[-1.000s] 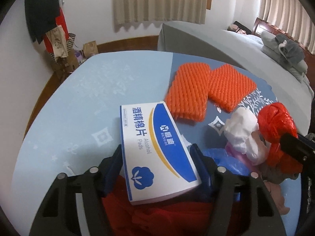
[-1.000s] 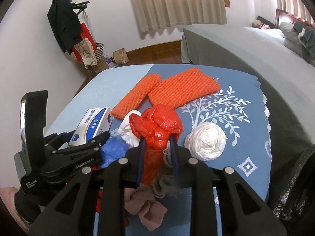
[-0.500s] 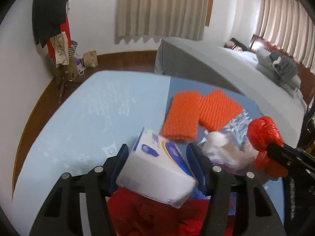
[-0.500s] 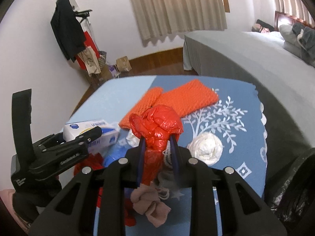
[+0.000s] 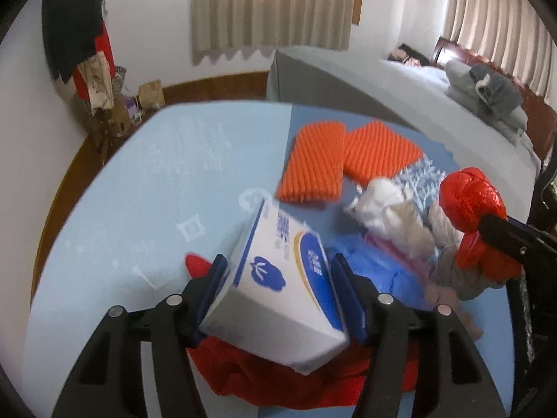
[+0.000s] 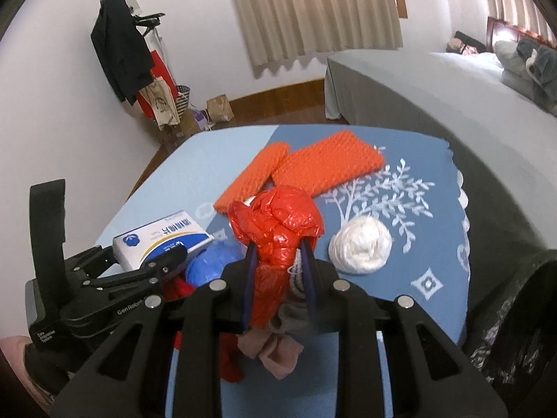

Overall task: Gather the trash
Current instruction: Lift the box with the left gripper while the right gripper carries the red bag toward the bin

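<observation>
- Lifted and tipped since a second ago, the alcohol-pad box [image 5: 278, 278] no longer lies flat on the table [image 5: 146, 188]; it now hangs tilted between the fingers of the left gripper [image 5: 278, 292], which grips it across its width.
- That looks like one piece of trash picked up and ready to carry off.
- Right gripper [image 6: 278, 278] has not shifted: its jaws stand narrow, pinched on the crumpled red plastic bag [image 6: 278, 223].
- Left to gather on the blue cloth: two orange foam nets [image 5: 348, 160] at the far side, a white wad [image 6: 360, 247] on the right, a blue bag [image 6: 209, 261] near the box.
- A black bin bag [image 6: 515, 331] waits at the right edge; bed [image 6: 435, 83] and curtains [image 6: 313, 10] lie beyond.
</observation>
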Action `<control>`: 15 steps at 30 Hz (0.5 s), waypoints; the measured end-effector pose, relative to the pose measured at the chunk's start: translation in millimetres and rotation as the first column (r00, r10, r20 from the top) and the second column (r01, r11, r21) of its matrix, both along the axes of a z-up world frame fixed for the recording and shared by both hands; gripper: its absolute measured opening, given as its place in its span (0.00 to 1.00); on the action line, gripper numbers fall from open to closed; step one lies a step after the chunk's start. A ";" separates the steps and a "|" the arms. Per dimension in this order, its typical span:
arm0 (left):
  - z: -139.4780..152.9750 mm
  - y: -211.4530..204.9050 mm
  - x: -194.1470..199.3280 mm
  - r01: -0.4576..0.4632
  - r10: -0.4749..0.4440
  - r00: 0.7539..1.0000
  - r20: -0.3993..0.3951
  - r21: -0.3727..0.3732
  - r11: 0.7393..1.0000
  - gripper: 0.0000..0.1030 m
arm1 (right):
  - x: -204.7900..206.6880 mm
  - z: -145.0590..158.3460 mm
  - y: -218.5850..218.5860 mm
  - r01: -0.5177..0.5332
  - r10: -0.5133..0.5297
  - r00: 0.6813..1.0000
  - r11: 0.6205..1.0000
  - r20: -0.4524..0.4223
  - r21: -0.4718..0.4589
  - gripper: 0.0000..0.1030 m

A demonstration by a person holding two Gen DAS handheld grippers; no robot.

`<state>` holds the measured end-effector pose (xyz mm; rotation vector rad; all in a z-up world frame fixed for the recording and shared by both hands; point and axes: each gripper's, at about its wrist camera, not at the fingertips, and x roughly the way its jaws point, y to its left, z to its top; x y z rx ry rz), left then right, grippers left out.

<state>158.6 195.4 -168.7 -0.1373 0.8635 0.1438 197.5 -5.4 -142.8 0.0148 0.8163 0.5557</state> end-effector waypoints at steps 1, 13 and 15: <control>-3.2 -1.1 -0.8 -0.003 0.003 1.000 -0.012 0.001 1.000 0.60 | -0.4 -1.5 0.1 -0.001 0.001 1.000 1.000 -0.003 -0.001 0.23; 0.4 8.3 -4.8 0.000 0.001 1.000 0.014 -0.019 1.000 0.53 | -2.0 -3.0 -1.1 -0.003 0.003 1.000 1.000 -0.012 0.003 0.23; 12.4 8.9 -6.9 0.000 0.001 0.999 0.050 -0.021 1.000 0.53 | -3.1 1.4 -2.4 -0.002 0.002 1.000 1.000 -0.002 0.013 0.23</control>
